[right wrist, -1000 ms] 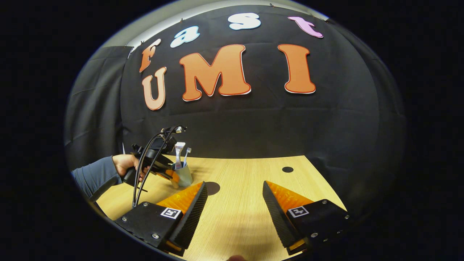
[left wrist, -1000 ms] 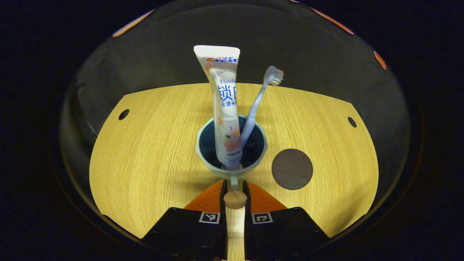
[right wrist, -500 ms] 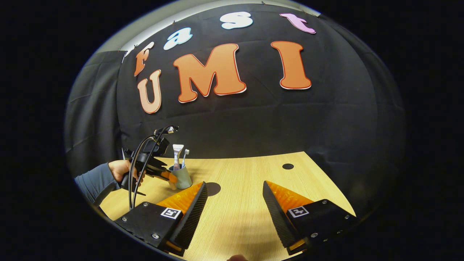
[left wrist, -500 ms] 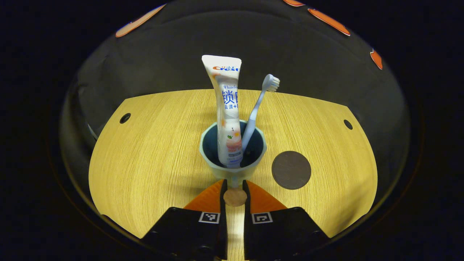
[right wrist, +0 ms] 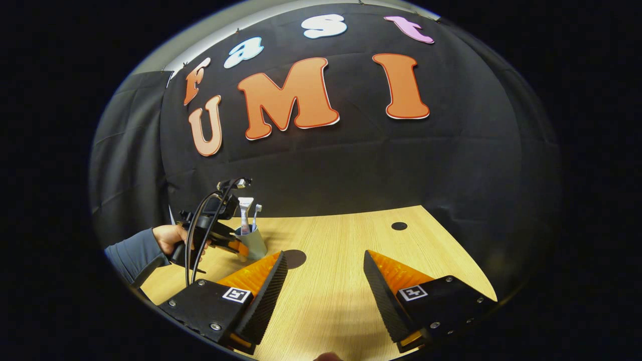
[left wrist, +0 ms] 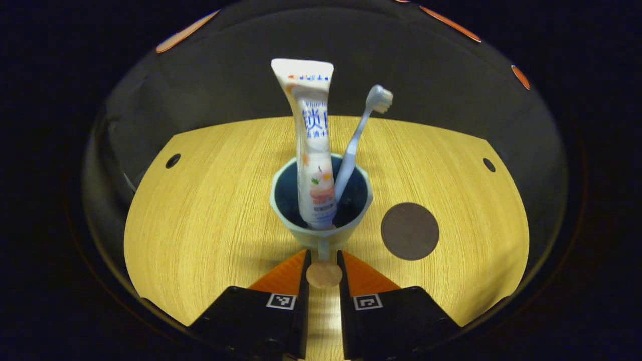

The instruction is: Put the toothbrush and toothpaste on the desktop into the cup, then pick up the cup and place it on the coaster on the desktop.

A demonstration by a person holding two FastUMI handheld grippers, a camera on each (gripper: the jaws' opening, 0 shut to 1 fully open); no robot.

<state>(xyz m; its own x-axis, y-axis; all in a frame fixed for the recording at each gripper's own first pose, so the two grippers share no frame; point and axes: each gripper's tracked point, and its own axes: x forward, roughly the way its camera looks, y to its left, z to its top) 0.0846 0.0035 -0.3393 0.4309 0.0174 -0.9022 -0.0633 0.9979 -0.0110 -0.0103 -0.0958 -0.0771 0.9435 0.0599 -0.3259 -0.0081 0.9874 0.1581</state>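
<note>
Wood-grain desktop [left wrist: 200, 220], pale yellow with fine lines, spreads under both grippers. In the left gripper view, the left gripper [left wrist: 324, 260] has its two fingers drawn close together, both pressing on the thin handle of one cup [left wrist: 321, 203], which ends in a small round wooden knob between them. The cup is pale blue-green outside and dark blue inside, with a faceted rim. Two things stand inside it. One toothpaste [left wrist: 311, 140] tube, white with printed panels, stands cap-down and nearly upright, its flat crimped end on top. One toothbrush [left wrist: 357, 140], light blue and slender, leans to the right against the rim, bristles up. Just right of the cup, one coaster [left wrist: 410, 231] lies flat on the desktop: a dark brown round disc, apart from the cup. Whether the cup's base touches the desktop cannot be told.

In the right gripper view, the right gripper [right wrist: 325, 281] hangs over bare wood with its ridged fingers spread wide, gripping nothing. Farther off to its left, a hand [right wrist: 170, 238] in a grey sleeve [right wrist: 131, 253] holds the left gripper against the cup.
</note>
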